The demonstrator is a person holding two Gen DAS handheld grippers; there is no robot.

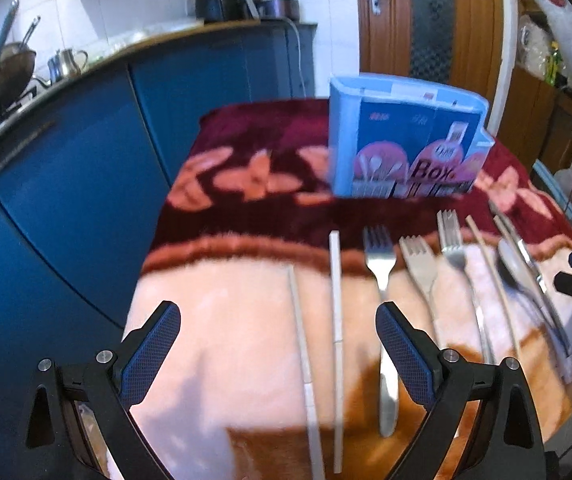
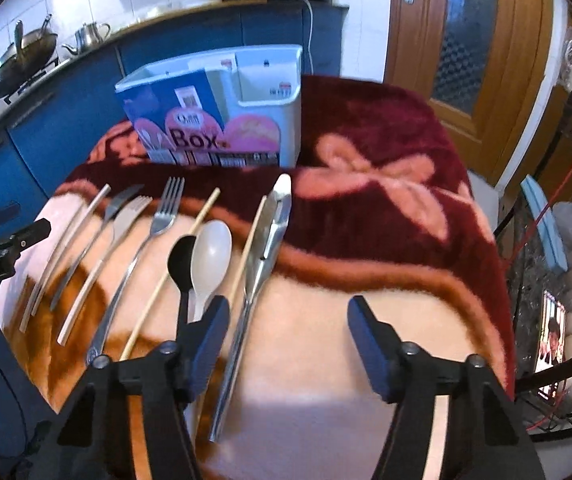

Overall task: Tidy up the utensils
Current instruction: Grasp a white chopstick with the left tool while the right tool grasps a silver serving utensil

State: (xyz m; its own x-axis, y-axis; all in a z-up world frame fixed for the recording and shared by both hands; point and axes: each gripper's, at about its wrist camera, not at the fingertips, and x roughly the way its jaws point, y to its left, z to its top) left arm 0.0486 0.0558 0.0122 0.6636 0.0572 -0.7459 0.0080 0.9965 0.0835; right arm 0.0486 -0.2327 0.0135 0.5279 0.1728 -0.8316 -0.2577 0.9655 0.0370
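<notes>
Utensils lie in a loose row across the blanket-covered tabletop (image 2: 366,344), handles toward the person: pale chopsticks (image 1: 336,300) at one end, then forks (image 1: 380,264), a black spoon (image 2: 181,264) overlapping a white spoon (image 2: 211,256), a thin bamboo chopstick (image 2: 165,276), and metal tongs (image 2: 269,232) at the other end. Behind them, near the far edge, stands the blue utensil box (image 2: 221,120), upright, its compartments open at the top and seemingly empty. Nothing appears sorted yet.

Over the chopstick end hangs the left hand-held gripper (image 1: 277,352), released, its jaws wide and nothing between them, with the two pale chopsticks lying beneath the gap. Above the bare blanket beside the tongs is the right hand-held gripper (image 2: 281,344), also released and empty, its left finger close to the tongs and the spoon handles.

Trouble looks likeliest from the crowding. The spoons overlap and the bamboo chopstick lies right alongside, so a grab there could pinch two things or flick a neighbour out of line. The plush blanket lets thin chopsticks sink in, so the pads may close on fabric instead. The box, light and tall on soft cloth, might tip if a utensil strikes its rim.
</notes>
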